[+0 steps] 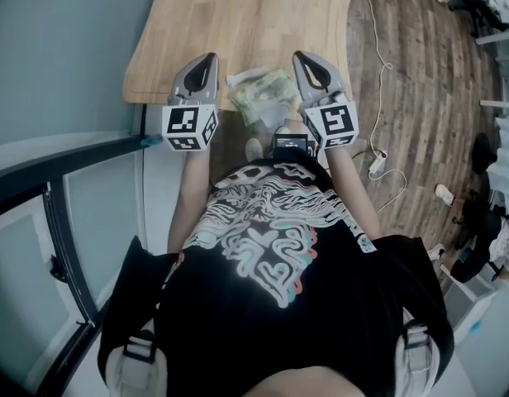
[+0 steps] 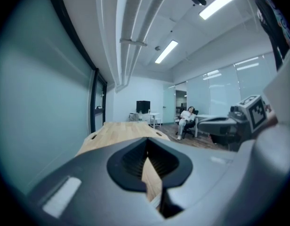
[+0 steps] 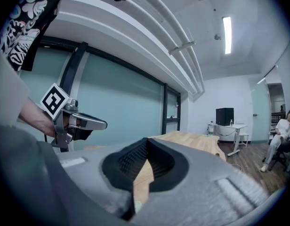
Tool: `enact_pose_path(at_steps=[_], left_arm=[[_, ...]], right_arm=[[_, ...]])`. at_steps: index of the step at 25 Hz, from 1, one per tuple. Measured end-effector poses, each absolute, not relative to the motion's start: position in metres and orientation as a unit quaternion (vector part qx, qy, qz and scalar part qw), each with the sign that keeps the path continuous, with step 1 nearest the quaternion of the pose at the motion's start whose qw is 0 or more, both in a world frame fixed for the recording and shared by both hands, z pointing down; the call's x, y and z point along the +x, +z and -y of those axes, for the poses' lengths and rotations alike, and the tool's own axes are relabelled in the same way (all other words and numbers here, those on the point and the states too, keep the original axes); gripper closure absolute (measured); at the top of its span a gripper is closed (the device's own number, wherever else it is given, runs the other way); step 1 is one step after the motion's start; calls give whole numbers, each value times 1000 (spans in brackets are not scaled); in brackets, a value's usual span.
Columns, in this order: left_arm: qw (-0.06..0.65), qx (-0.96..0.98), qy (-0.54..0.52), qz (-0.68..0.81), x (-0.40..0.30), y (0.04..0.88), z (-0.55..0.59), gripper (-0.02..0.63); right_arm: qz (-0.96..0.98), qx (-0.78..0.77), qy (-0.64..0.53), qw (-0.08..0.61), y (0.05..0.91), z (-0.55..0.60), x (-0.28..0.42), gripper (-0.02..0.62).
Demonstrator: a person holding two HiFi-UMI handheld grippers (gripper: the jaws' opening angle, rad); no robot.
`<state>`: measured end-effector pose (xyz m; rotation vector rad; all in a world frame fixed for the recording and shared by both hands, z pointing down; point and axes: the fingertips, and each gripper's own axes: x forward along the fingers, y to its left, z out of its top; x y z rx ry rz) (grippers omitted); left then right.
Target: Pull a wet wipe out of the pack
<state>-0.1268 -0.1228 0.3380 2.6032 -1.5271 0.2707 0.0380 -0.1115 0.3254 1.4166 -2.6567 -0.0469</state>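
Head view looks down on the wet wipe pack [image 1: 267, 96], lying right at the near edge of the wooden table [image 1: 238, 15] with a white wipe [image 1: 243, 78] poking out of its left end. The left gripper [image 1: 211, 57] and the right gripper [image 1: 298, 55] sit just beside it on either side. Each gripper view shows its jaws pressed together at the tips with nothing between them. Open tabletop stretches away past the pack; a glass wall [image 1: 56, 56] runs close along the table's left edge, and plank floor [image 1: 428, 114] with a white cable [image 1: 385, 73] lies to the right.
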Motion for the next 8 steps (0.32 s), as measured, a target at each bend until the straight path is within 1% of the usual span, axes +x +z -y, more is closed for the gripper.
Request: enact_pose_path(at_steps=[8], left_arm=[[24,868,125,480,-109,340,125,617]], right_arm=[[881,470,-11,64,329,116,40,597]])
